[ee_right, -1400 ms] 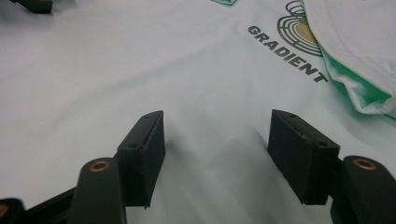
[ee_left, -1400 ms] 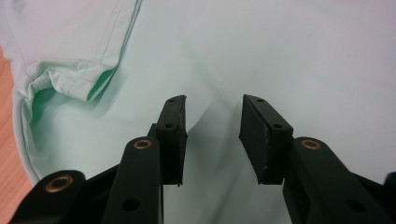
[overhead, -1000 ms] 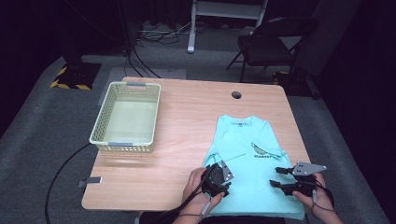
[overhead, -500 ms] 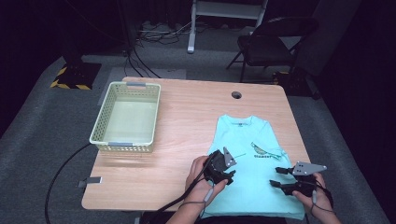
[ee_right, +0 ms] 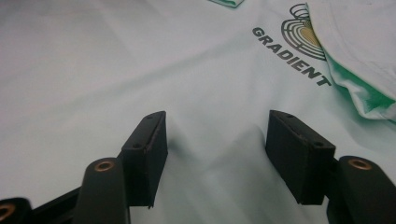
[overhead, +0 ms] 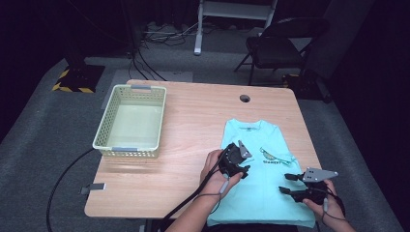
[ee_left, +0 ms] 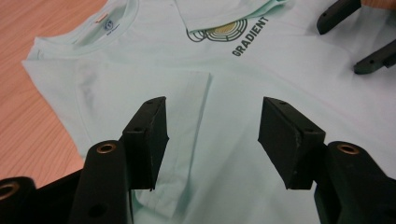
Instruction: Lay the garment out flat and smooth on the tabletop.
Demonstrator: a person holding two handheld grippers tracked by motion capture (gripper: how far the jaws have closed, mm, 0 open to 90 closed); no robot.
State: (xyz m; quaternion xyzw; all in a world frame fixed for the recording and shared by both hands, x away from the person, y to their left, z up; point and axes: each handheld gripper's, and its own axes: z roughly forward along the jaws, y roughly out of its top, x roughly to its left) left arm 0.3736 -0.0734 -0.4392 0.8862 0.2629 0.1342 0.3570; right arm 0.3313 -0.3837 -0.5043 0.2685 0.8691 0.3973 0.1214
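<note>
— On the left of the pale wooden desk (overhead: 193, 121), what stands there?

— A cream plastic slotted basket (overhead: 131, 122), apart from the work. Right of it lies the mint-green cotton T-shirt with a "GRADIENT" print (overhead: 261, 179), collar away from the person, its long axis running from the far side toward the near edge.

— And the left tongs (overhead: 238, 162)?

— Over the shirt's left part, jaws standing half apart with nothing between them. In the left gripper view a sleeve folded inward lies just ahead of them (ee_left: 187, 100), so that hand looks nearer the next fold (my guess, a fold of the body).

— The right tongs (overhead: 289, 183)?

— Low over the shirt's right lower part, pointing left, jaws likewise half apart and gripping nothing; cloth lies flat under them (ee_right: 215, 144).

— Anything unclear?

— The hem is cut off at the near edge, and the right sleeve folded over the print hides part of it.
</note>
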